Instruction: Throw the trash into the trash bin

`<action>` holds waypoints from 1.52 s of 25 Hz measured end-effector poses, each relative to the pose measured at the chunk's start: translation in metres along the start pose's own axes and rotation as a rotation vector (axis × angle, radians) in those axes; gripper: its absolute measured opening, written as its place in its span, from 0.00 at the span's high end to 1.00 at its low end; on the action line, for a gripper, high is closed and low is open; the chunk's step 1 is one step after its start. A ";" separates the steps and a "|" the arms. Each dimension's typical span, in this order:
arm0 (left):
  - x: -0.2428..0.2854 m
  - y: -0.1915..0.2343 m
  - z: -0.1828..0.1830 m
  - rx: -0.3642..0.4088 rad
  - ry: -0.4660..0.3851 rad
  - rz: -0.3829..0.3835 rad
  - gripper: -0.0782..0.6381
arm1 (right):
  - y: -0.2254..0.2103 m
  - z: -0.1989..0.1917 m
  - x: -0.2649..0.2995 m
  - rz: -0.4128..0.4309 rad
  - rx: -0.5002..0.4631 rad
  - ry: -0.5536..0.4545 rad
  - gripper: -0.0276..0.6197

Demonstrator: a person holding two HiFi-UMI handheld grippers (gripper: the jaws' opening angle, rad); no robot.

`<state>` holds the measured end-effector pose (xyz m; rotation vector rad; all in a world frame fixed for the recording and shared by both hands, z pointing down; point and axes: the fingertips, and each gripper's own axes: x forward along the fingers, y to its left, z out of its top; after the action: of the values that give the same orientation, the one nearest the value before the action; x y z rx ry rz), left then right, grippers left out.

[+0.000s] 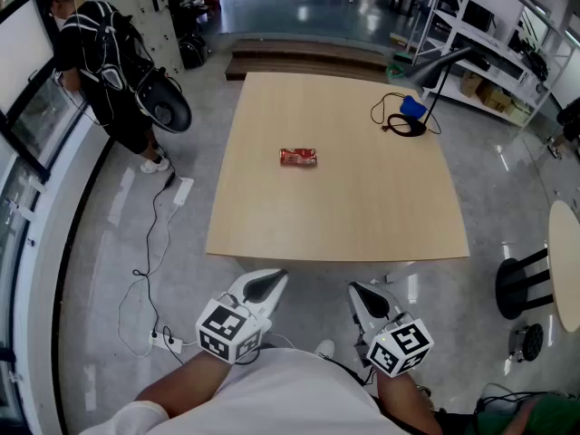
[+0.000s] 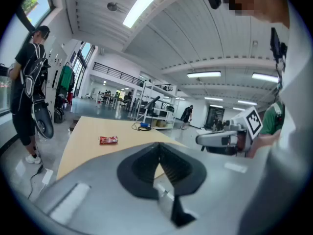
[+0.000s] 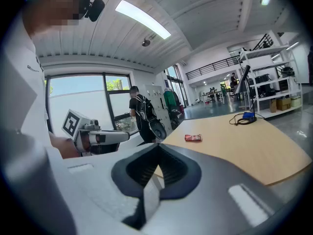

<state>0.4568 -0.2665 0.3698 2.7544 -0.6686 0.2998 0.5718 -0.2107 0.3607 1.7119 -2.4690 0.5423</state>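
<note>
Red wrapper (image 1: pixel 298 157) on the wooden table (image 1: pixel 272 216), grey floor (image 1: pixel 507 179) around — left tool (image 1: pixel 267 284) and right tool (image 1: pixel 362 295) pressed together.

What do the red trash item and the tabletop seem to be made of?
Red trash item: likely a thin plastic or foil wrapper, glossy; flat, crinkled, with small glints. Tabletop: looks like pale wood laminate or veneer, matte; even tan colour, little glare, grain too faint to confirm.
</note>
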 end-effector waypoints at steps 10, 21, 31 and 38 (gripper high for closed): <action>0.003 0.000 0.005 0.021 -0.009 -0.010 0.88 | 0.000 0.000 0.002 0.001 -0.012 0.002 0.95; 0.002 -0.003 0.006 0.015 -0.007 -0.020 0.88 | 0.022 0.014 0.000 0.088 -0.023 -0.067 0.95; -0.002 0.002 0.002 -0.021 -0.010 0.001 0.88 | 0.019 0.005 0.001 0.067 -0.028 -0.030 0.95; -0.010 0.007 -0.001 -0.021 -0.018 0.020 0.88 | 0.025 0.004 0.003 0.066 -0.024 -0.032 0.95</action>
<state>0.4444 -0.2679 0.3692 2.7344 -0.7008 0.2716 0.5484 -0.2074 0.3522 1.6479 -2.5511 0.4934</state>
